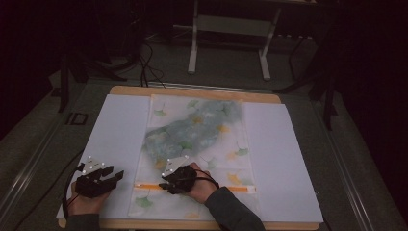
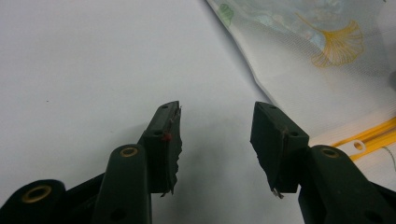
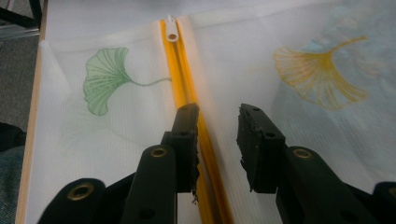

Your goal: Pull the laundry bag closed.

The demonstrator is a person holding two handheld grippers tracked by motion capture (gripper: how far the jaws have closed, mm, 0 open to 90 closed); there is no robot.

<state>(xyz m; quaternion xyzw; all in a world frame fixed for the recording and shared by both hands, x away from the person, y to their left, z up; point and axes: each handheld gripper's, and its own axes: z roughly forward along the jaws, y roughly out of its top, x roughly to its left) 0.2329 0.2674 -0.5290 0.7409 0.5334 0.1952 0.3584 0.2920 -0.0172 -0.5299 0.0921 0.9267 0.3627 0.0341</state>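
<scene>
A white mesh bag [image 1: 197, 144] printed with ginkgo leaves lies flat on a white sheet [image 1: 120, 134], with a blue-grey cloth [image 1: 192, 127] inside it. A yellow zipper [image 3: 180, 86] runs across the bag's near end, and its white pull [image 3: 172, 29] sits at the left end. My right gripper [image 1: 164, 185] [image 3: 217, 112] hovers low over the zipper, open, its left jaw right above the yellow tape and nothing pinched. My left gripper [image 1: 118, 175] [image 2: 217, 109] is open over the bare sheet, just left of the bag's edge [image 2: 261, 84].
The sheet covers a wooden board [image 1: 192, 91] whose near edge runs along the bottom. Grey floor surrounds it. A white metal stand [image 1: 231, 43] and dark cables [image 1: 149, 62] lie beyond the far edge. A sleeve [image 1: 231, 211] reaches in from below.
</scene>
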